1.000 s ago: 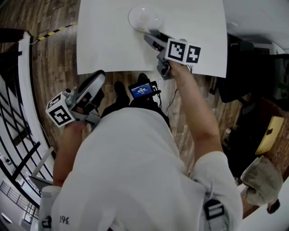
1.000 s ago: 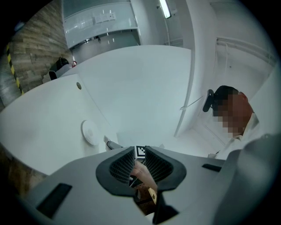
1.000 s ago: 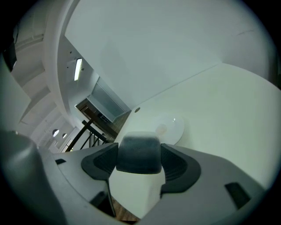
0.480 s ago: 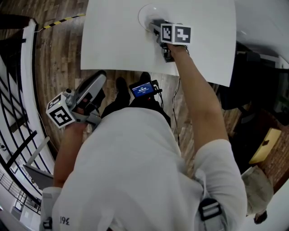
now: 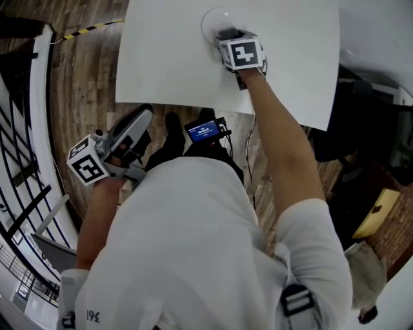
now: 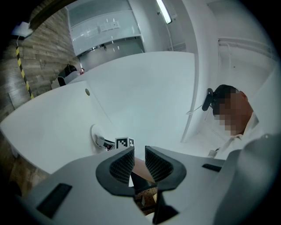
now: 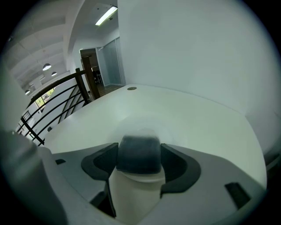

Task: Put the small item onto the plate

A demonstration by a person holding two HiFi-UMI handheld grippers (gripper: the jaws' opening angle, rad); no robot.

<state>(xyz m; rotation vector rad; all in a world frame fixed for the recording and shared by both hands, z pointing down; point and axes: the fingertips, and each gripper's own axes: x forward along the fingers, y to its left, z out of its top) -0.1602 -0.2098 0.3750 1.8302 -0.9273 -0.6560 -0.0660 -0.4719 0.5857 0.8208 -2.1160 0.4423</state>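
Observation:
A round white plate (image 5: 210, 19) lies at the far side of the white table (image 5: 168, 58). My right gripper (image 5: 227, 33) reaches over the plate's near rim, shut on the small item. In the right gripper view the small item (image 7: 139, 176) has a dark cap and a white body, clamped between the jaws of the right gripper (image 7: 140, 154), with the plate (image 7: 145, 123) faint just beyond. My left gripper (image 5: 143, 115) hangs off the table near my left side, shut and empty. In the left gripper view the left gripper (image 6: 135, 158) looks toward the plate (image 6: 94, 134).
A small device with a blue screen (image 5: 202, 129) sits below the table's near edge, over the wooden floor. A black railing (image 5: 26, 174) runs along the left. Yellow-black tape (image 5: 90, 27) marks the floor. Another person (image 6: 232, 114) stands past the table.
My right gripper has moved forward and a little left with the small item, from beside the plate's near rim to over the plate. The left gripper has stayed put.

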